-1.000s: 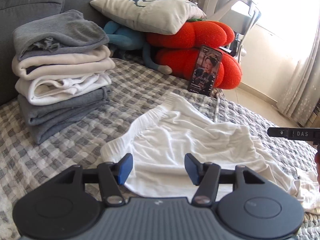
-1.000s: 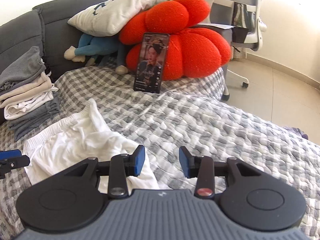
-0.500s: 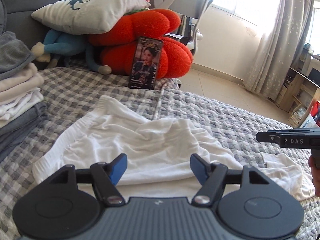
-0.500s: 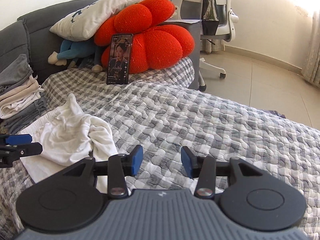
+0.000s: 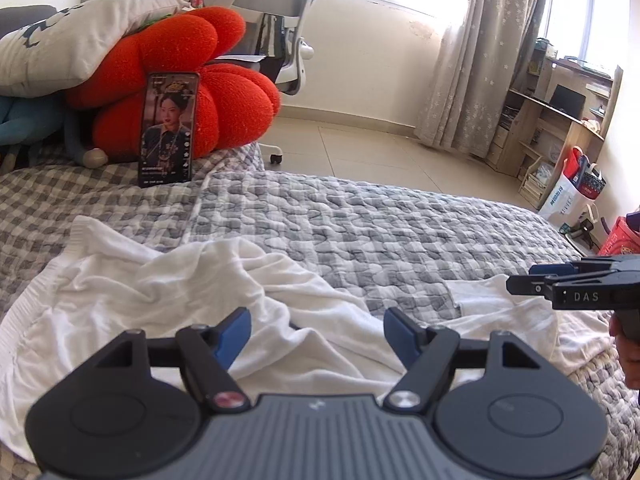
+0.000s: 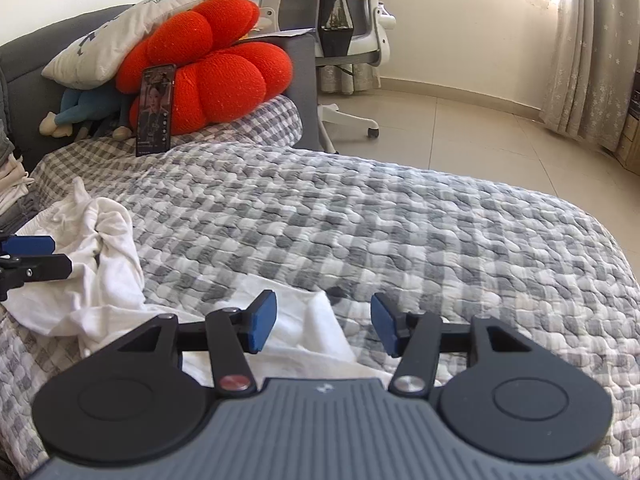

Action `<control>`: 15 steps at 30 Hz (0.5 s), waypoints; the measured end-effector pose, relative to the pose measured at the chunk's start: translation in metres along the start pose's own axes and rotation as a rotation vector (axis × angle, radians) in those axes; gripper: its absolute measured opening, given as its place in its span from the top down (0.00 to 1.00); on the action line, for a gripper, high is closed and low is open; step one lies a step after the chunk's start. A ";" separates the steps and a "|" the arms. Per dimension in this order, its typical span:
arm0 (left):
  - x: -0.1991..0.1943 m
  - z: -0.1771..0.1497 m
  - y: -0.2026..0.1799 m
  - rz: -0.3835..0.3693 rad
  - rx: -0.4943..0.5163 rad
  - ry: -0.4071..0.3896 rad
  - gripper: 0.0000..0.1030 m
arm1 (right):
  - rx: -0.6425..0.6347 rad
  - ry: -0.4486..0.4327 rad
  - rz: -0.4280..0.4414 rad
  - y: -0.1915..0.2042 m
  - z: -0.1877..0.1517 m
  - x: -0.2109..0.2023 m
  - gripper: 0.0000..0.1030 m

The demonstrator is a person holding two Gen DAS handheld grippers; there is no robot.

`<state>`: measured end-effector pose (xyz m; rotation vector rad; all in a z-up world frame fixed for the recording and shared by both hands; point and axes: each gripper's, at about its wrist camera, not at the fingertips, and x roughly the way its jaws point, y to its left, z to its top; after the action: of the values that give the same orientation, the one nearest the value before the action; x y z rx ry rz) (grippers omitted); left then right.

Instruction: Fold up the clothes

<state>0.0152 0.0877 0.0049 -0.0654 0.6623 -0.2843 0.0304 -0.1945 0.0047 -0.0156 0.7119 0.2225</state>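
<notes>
A crumpled white garment (image 5: 168, 292) lies spread on the grey checked quilt (image 5: 360, 232). My left gripper (image 5: 316, 330) hovers over its near middle, open, with nothing between the blue pads. One end of the garment (image 6: 308, 320) reaches under my right gripper (image 6: 324, 320), whose jaws are opening and stand apart above the cloth without pressing on it. In the left wrist view the right gripper (image 5: 560, 286) shows at the right edge over the garment's far end. In the right wrist view the left gripper (image 6: 32, 256) shows at the left edge beside the bunched cloth (image 6: 104, 264).
A phone (image 5: 168, 130) leans upright against a red cushion (image 5: 208, 80) under a pale pillow (image 5: 72, 40) at the head of the bed. Folded clothes (image 6: 12, 184) sit far left. An office chair (image 6: 340, 20), tiled floor and wooden shelves (image 5: 560, 120) lie beyond the bed's edge.
Both views have swung to the right; the stack of folded clothes has left the left wrist view. Both grippers' jaws stand wider. The right gripper now sits over the garment's end.
</notes>
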 end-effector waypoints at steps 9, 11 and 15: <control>0.024 0.000 -0.030 -0.112 0.088 -0.003 0.28 | 0.039 -0.013 -0.052 -0.023 -0.023 -0.007 0.41; 0.029 -0.001 -0.035 -0.139 0.100 0.001 0.28 | 0.045 -0.021 -0.063 -0.027 -0.027 -0.010 0.40; 0.036 -0.003 -0.043 -0.186 0.112 0.010 0.28 | 0.058 -0.035 -0.088 -0.034 -0.033 -0.018 0.41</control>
<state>0.0300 0.0365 -0.0121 -0.0181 0.6499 -0.5011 0.0033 -0.2344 -0.0111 0.0118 0.6813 0.1176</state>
